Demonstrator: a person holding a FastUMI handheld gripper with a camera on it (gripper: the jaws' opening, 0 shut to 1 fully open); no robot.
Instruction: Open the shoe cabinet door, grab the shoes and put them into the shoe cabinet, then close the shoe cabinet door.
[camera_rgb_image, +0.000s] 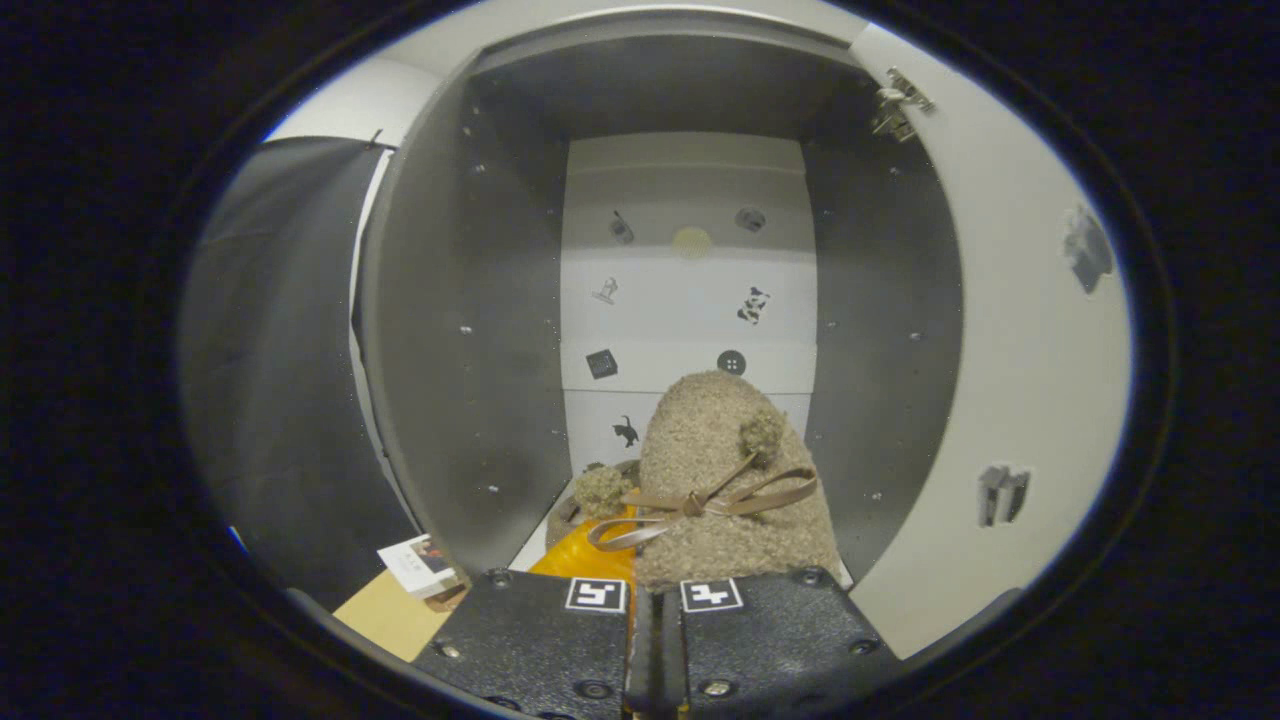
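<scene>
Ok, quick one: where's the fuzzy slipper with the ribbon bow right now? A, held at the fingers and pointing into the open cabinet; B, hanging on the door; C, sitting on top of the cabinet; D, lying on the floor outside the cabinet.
A: the fuzzy slipper rises just ahead of the gripper, whose fingers are nearly together at its heel, inside the open cabinet walls.

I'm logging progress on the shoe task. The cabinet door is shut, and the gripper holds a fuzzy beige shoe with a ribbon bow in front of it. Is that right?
Not quite: the door is open, swung to the right, and the gripper view looks straight into the cabinet. The rest holds: the gripper is shut on the fuzzy beige shoe with its ribbon bow.
</scene>
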